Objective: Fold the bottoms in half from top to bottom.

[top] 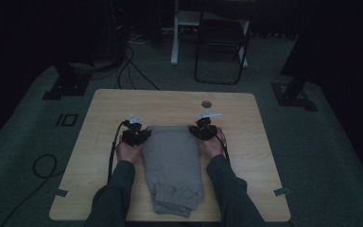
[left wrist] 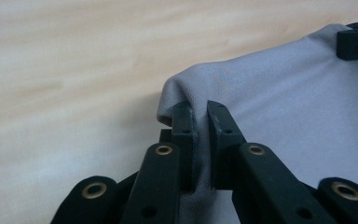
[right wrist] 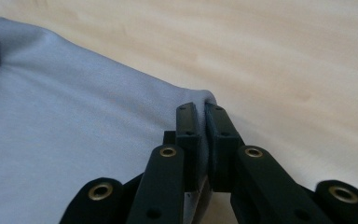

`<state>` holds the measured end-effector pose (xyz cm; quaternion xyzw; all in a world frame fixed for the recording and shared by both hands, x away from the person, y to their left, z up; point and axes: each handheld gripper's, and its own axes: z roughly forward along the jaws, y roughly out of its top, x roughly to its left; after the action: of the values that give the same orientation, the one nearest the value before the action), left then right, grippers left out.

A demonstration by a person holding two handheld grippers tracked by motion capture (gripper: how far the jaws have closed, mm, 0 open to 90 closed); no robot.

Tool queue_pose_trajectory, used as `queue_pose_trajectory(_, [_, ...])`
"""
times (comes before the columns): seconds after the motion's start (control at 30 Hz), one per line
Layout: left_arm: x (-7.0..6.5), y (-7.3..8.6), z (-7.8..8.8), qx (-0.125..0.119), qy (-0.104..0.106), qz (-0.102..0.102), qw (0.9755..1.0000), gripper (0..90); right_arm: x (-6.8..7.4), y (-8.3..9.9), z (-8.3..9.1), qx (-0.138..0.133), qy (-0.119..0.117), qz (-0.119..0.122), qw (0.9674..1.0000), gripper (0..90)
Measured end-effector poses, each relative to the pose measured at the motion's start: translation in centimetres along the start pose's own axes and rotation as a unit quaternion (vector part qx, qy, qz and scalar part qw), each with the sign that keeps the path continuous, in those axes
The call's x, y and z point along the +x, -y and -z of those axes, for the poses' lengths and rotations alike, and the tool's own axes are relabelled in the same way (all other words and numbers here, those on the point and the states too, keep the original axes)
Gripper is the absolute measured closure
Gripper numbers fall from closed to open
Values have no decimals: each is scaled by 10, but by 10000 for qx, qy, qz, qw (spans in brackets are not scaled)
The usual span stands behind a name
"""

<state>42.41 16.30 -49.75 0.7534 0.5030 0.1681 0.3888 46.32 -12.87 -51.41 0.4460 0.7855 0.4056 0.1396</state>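
Note:
Grey folded sweatpants [top: 174, 165] lie lengthwise on the wooden table [top: 246, 123], cuffs toward the near edge. My left gripper [top: 144, 134] is shut on the far left corner of the sweatpants [left wrist: 261, 93], the cloth pinched between its black pads [left wrist: 185, 122] and bunched over them. At the far right corner my right gripper [top: 194, 130] is shut on the sweatpants [right wrist: 74, 130], with a thin fold of fabric between its pads [right wrist: 220, 126]. In the left gripper view the other gripper's tip [left wrist: 356, 39] rests on the cloth at the upper right.
A round grommet hole [top: 206, 103] sits near the table's far edge. Beyond the table stand a black folding chair [top: 220, 42] and a white desk leg [top: 175, 33], with cables [top: 132, 66] on the carpet. Bare wood lies on both sides of the sweatpants.

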Motion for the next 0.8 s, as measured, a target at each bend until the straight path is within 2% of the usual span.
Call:
queue_pose_trajectory(0.1, [-2, -12, 9, -244, 47, -106, 9996, 829, -2, -11, 15, -341, -4, 117, 9994, 861])
queue_pose_trajectory(0.23, [-3, -18, 25, -546, 201, -111, 9982, 829, -2, -21, 34, -699, -72, 202, 9973, 861])
queue_pose_trajectory(0.27, [-3, -18, 25, -546, 201, -111, 9982, 829, -2, -21, 34, -699, -72, 202, 9973, 861])
queue_pose_trajectory(0.3, [-6, -18, 32, -638, 251, -166, 9975, 829, -1, -23, 38, -767, -104, 252, 9967, 860])
queue_pose_trajectory(0.33, [-7, -17, 35, -657, 276, -196, 9973, 828, 2, -23, 47, -838, -165, 399, 9956, 860])
queue_pose_trajectory(0.4, [-9, -13, 40, -685, 311, -273, 9968, 828, 6, -20, 54, -890, -223, 532, 9944, 860])
queue_pose_trajectory(0.47, [-10, -10, 43, -707, 348, -280, 9965, 828, 7, -18, 57, -916, -260, 542, 9940, 859])
queue_pose_trajectory(0.53, [-14, 2, 50, -700, 450, -328, 9960, 827, 14, -6, 67, -931, -377, 652, 9928, 859])
queue_pose_trajectory(0.63, [-19, 17, 53, -574, 530, -413, 9961, 827, 20, 8, 72, -854, -451, 760, 9924, 859])
queue_pose_trajectory(0.7, [-22, 29, 54, -444, 600, -465, 9961, 826, 25, 19, 73, -725, -453, 870, 9925, 858])
queue_pose_trajectory(0.77, [-25, 43, 53, -353, 685, -431, 9961, 826, 27, 31, 74, -614, -513, 871, 9930, 858])
queue_pose_trajectory(0.8, [-27, 51, 52, -261, 731, -410, 9961, 825, 30, 43, 72, -460, -556, 857, 9937, 858])
